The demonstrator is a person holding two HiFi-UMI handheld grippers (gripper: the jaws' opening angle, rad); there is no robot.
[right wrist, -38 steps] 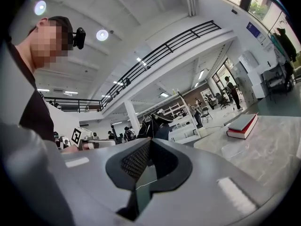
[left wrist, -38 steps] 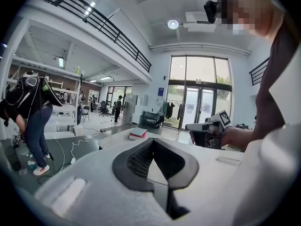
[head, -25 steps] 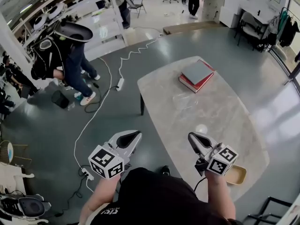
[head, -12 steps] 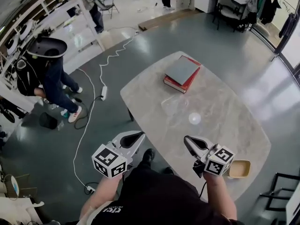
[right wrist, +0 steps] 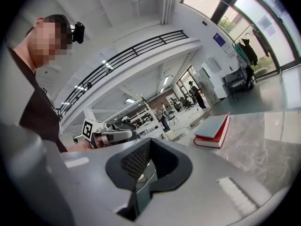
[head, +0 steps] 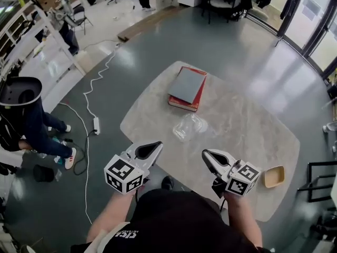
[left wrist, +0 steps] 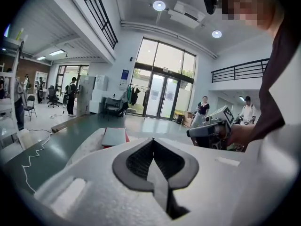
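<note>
My left gripper (head: 150, 149) and right gripper (head: 206, 155) are both closed, holding nothing. The clear thin plastic container (head: 189, 126) lies mid-frame just above them, on the pale marble table (head: 247, 133). It is probably light, flimsy and slippery, so I'd pinch its rim gently.

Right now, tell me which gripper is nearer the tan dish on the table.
Right. The right gripper hangs over the near edge of the table, with the tan dish close on its right; the left gripper hangs farther left, past the right one.
</note>
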